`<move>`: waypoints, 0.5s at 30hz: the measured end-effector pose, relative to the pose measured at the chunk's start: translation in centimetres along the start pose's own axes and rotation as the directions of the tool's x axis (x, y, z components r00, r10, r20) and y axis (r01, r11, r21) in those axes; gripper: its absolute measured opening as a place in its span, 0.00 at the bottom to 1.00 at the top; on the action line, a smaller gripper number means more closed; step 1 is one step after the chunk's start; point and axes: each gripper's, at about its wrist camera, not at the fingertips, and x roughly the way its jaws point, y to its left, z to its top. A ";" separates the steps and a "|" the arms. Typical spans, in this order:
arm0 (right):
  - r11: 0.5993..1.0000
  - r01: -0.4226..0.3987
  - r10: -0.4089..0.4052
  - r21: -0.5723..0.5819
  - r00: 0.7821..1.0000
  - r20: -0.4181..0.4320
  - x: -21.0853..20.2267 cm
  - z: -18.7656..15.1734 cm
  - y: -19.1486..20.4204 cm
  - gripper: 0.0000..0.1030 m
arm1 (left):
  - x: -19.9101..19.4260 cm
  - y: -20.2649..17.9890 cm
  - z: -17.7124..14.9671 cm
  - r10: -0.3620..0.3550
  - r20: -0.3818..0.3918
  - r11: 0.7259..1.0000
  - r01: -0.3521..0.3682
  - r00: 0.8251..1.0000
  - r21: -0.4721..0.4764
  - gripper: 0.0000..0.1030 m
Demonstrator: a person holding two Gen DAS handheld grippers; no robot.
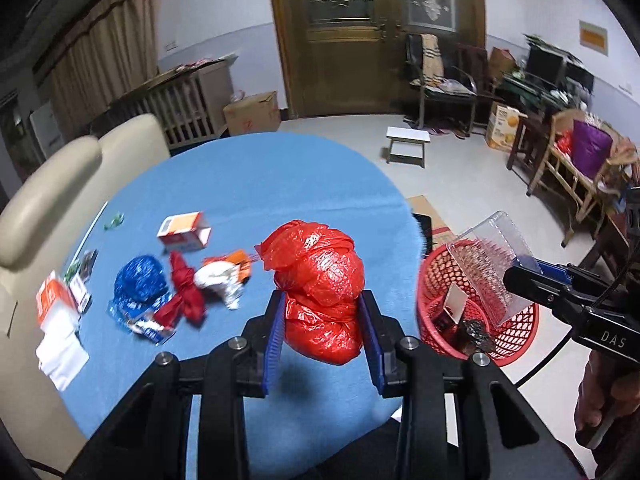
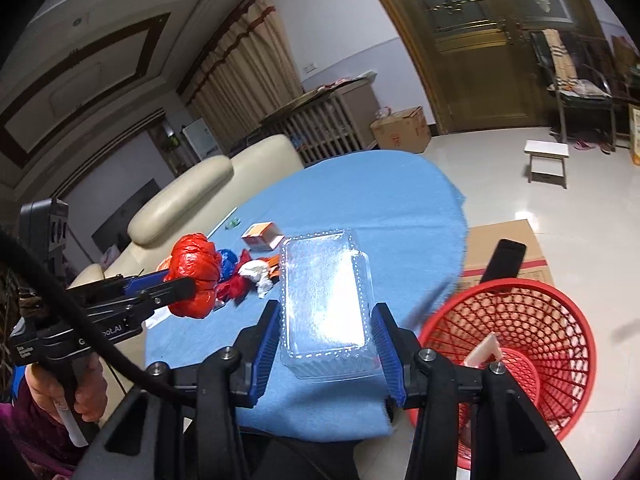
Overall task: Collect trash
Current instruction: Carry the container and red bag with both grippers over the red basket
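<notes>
My left gripper (image 1: 322,304) is shut on a knotted red plastic bag (image 1: 320,284), lifted above the blue tablecloth (image 1: 280,184). In the right wrist view that red bag (image 2: 196,272) hangs at the left in the left gripper (image 2: 188,282). My right gripper (image 2: 326,320) is shut on a clear plastic clamshell box (image 2: 326,300). From the left wrist, the clear box (image 1: 492,264) is tilted over the red mesh basket (image 1: 444,276), which stands on the floor beside the table and holds some trash. The basket (image 2: 520,320) sits at lower right of the right wrist view.
Left on the cloth lie a blue wrapper (image 1: 138,280), a crumpled red bag (image 1: 184,292), white and orange wrappers (image 1: 224,276), small cartons (image 1: 184,232) and papers (image 1: 60,352). A cream sofa (image 1: 52,184) borders the table. A cardboard sheet (image 2: 504,240) lies on the floor behind the basket.
</notes>
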 end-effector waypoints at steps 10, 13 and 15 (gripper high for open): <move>0.992 0.040 -0.047 0.119 0.997 0.058 -2.9 -0.5 -5.2 0.48 | 2.4 -5.8 1.9 -0.030 -0.025 0.993 0.033 0.999 0.116 0.36; 0.986 0.047 -0.059 0.161 0.996 0.071 -3.6 -0.8 -6.8 0.48 | 3.2 -7.3 2.2 -0.048 -0.038 0.988 0.053 0.998 0.145 0.36; 0.982 0.055 -0.069 0.180 0.995 0.073 -3.9 -0.8 -7.6 0.48 | 3.8 -8.0 2.4 -0.053 -0.044 0.985 0.060 0.998 0.164 0.36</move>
